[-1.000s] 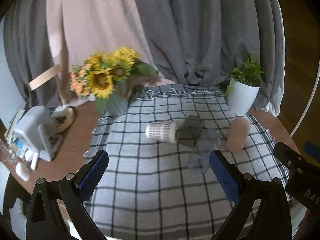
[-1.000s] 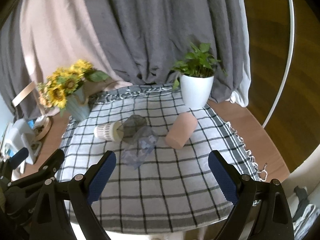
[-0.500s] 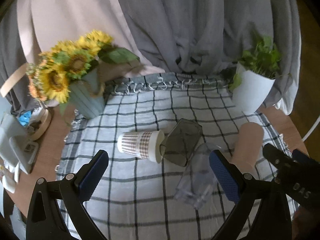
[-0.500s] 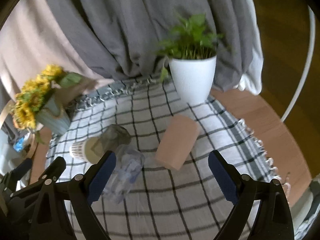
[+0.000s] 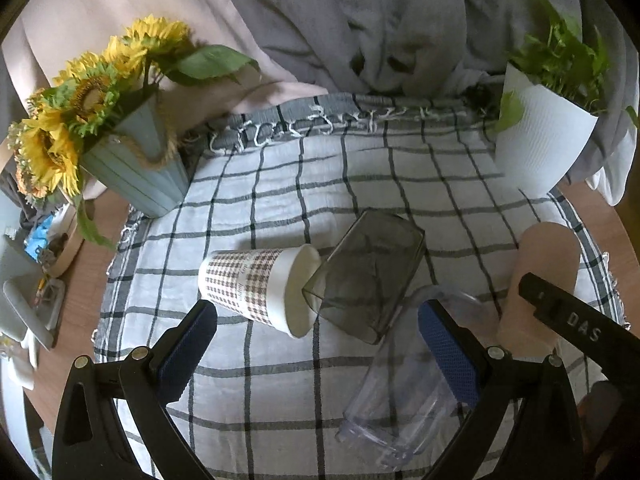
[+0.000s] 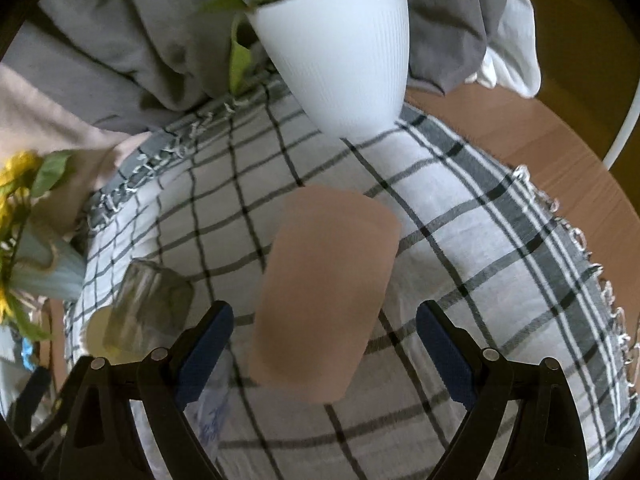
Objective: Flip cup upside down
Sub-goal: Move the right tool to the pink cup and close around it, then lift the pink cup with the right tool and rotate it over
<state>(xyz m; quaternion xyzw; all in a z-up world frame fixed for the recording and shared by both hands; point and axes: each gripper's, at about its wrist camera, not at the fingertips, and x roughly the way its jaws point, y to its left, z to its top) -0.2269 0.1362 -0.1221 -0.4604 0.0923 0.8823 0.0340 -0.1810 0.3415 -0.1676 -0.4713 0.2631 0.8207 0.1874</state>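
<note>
Checked cloth [image 5: 280, 208] carries four toppled cups [image 5: 260, 290], two plant pots [image 5: 540, 148].

grey curtains [image 5: 400, 8], checked tablecloth [image 5: 280, 200], wooden table [image 6: 560, 152]

The cloth [image 5: 280, 208] is white with dark checks. Houndstooth brown patterns the paper cup [image 5: 256, 286]; beside it lie a smoky grey cup [image 5: 368, 272] and, right, a plain pink cup [image 6: 324, 292]. Far left, yellow sunflowers [image 5: 80, 96].

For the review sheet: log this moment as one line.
left gripper: open, above cloth | right gripper: open, framing pink cup | pink cup: on side, not gripped
</note>
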